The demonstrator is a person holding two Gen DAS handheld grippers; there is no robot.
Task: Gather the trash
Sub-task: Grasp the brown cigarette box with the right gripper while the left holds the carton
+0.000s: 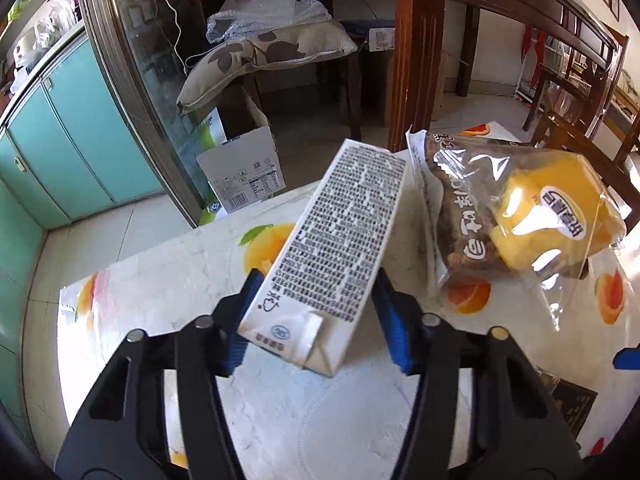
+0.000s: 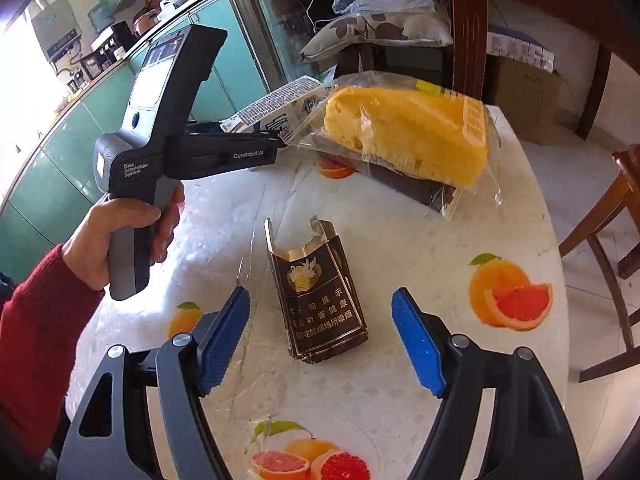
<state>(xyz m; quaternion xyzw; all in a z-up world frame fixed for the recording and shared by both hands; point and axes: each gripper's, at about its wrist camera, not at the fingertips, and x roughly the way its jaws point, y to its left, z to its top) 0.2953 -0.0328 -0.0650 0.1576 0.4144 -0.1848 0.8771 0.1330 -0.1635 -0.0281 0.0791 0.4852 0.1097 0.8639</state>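
Your left gripper (image 1: 318, 316) pinches a white milk carton (image 1: 336, 236) across its near end, blue pads (image 1: 390, 320) pressed on both sides. The carton's underside and the far tip are hard to read, and its small print is only a blur. From the right wrist view, most of that carton (image 2: 280, 106) is hidden behind the left gripper's body and the wrapped cake, so only a strip of it shows. It seems to be lifted off the table (image 1: 168, 300), though the left wrist view does not settle that.

Just right of the carton sits a clear bag holding yellow sponge cake (image 1: 556, 216) on a darker packet (image 1: 464, 220); the bag's edge appears to touch the carton's far corner.

Your right gripper (image 2: 320, 336) has its fingers spread wide and holds nothing. An opened brown cigarette pack (image 2: 320, 300) lies flat on the tablecloth between them, closer to the left finger, touching neither pad. Its torn top points far from you. A sheet of clear film near the left finger (image 2: 224, 344) is barely visible. Your left hand (image 2: 120, 232), in a red sleeve (image 2: 36, 328), grips the left handle.
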